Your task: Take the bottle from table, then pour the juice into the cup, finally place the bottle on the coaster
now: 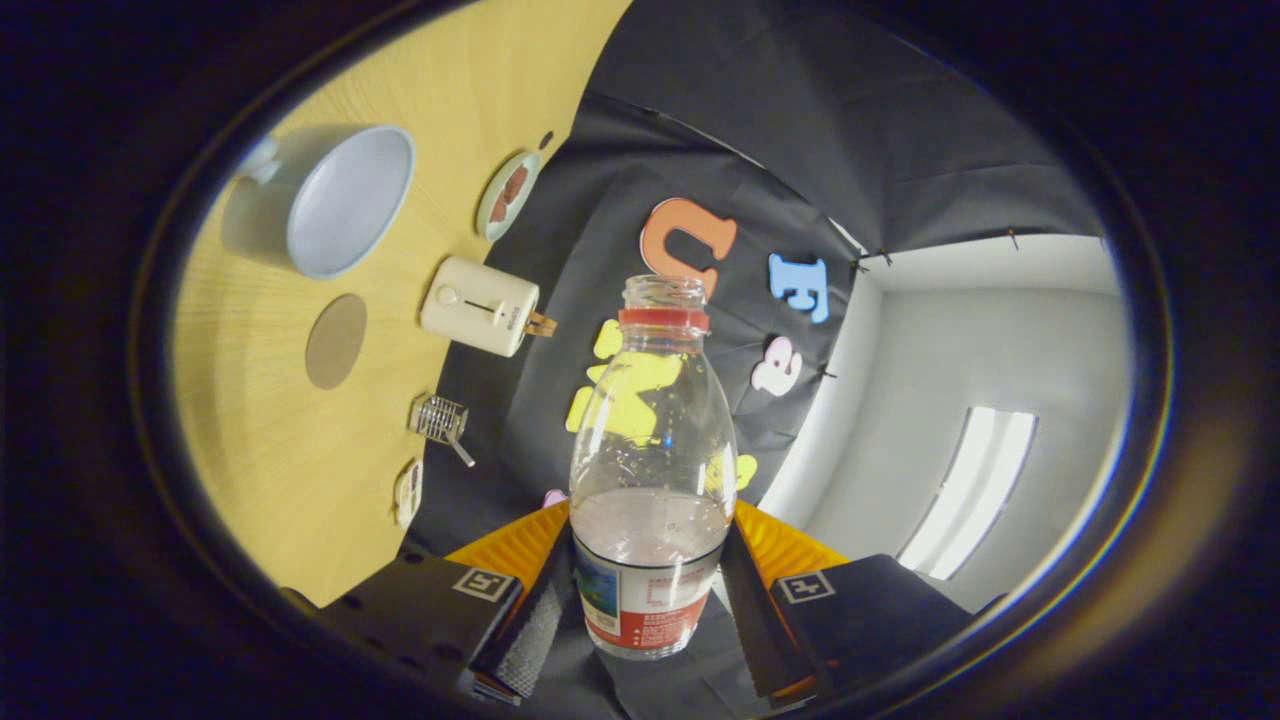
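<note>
Clear bottle (651,440) with red neck ring, pale blue cup (350,200), round brown coaster (335,341), cream toaster (480,305).

staged test booth | black cloth wall (620,200) | wooden table (290,440) | toaster (480,305)

Tool (648,600) fingers clamped on uncapped bottle (652,470), tilted

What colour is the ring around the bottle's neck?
Red, seen clearly in the gripper view: ring, bottle.
</note>
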